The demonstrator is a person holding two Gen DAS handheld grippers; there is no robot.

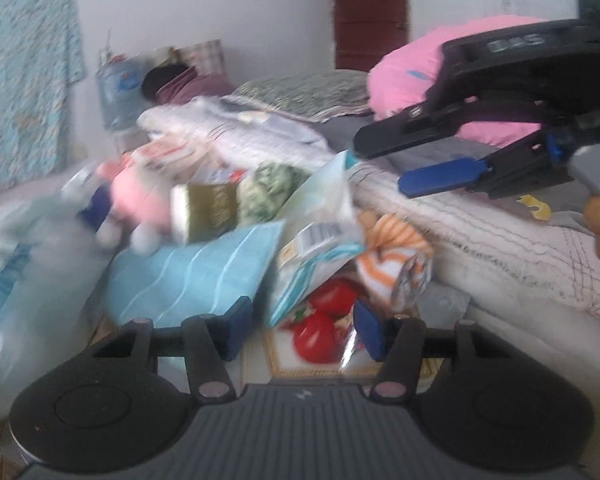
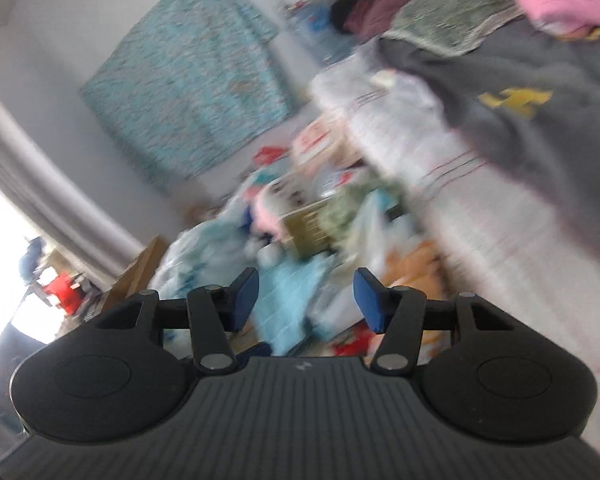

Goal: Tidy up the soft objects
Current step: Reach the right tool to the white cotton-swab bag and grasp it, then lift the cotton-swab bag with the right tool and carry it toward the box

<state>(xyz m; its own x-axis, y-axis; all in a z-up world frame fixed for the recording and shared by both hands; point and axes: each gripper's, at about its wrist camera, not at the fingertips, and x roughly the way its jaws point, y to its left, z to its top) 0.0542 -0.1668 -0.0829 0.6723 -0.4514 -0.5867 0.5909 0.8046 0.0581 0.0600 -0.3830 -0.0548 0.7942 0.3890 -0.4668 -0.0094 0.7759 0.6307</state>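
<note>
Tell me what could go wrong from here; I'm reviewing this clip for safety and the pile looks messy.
Both views are motion-blurred, so aim may be poor.

1. The plastic packet leans across the blue towel; pulling the towel could tip it over.

2. The right tongs hang open above the white quilt, close to the left tongs, also open; the two could collide.

3. The pink plush toy sits jammed among other items; grabbing it might drag neighbours along.

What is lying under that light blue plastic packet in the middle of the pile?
Under the plastic packet a tomato-print mat shows, and a blue towel sits beside it. Whatever lies beneath its upper half is hidden.
</note>
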